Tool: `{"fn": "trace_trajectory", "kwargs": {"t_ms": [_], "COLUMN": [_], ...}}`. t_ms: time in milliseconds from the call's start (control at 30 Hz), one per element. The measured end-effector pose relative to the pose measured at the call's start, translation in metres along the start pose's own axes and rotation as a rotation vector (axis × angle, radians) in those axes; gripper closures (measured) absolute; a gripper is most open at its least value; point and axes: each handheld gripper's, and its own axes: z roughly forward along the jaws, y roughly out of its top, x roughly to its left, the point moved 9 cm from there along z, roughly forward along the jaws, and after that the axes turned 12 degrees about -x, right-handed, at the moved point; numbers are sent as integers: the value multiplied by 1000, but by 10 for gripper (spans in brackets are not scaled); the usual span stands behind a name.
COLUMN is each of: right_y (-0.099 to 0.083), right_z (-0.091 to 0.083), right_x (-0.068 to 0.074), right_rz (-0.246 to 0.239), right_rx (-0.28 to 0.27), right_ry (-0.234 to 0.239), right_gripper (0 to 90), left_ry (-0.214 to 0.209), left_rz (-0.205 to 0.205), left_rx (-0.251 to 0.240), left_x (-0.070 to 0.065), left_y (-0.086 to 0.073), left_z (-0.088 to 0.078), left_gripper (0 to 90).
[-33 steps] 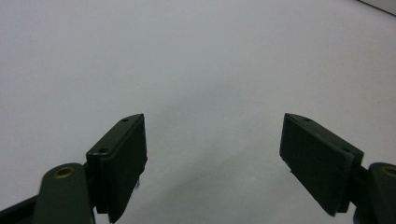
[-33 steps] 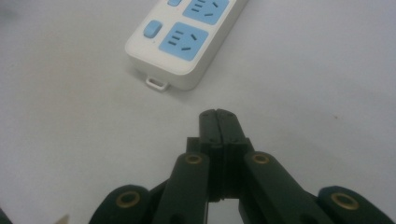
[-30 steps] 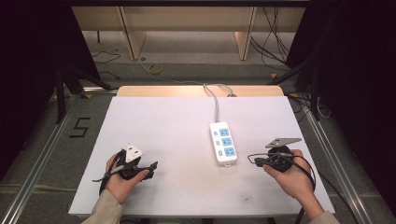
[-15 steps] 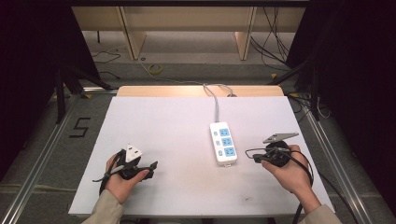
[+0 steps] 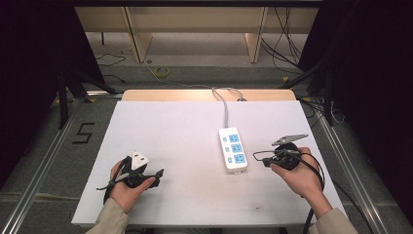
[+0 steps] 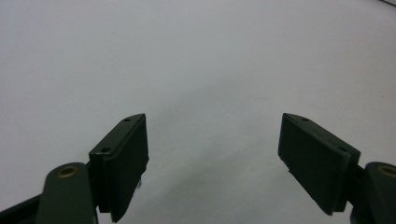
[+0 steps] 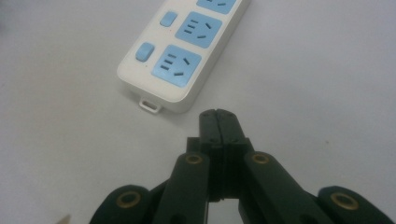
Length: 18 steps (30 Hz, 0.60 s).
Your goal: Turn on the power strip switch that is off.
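White hard-plastic power strip with blue sockets [image 5: 232,149] lies flat mid-right on the white table [image 5: 175,131]. I judge it light, stiff, slick; grip across its narrow sides. Right tongs [image 7: 218,122] closed, empty, just beside it; left tongs [image 6: 212,154] wide, empty.

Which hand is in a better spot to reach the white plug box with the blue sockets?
The right one, probably. The right gripper sits just beside the power strip, its jaws shut and aimed at the near end. The left gripper is open but far across the table.
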Motion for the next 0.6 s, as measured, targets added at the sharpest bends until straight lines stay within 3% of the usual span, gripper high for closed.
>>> {"fn": "trace_trajectory", "kwargs": {"t_ms": [600], "right_y": [7], "right_z": [6], "right_x": [6], "right_rz": [6], "right_rx": [70], "right_ry": [28], "right_gripper": [900], "left_ry": [-1], "left_rz": [1], "left_rx": [2], "left_x": [-2], "left_y": [0], "left_z": [1], "left_gripper": [240]}}
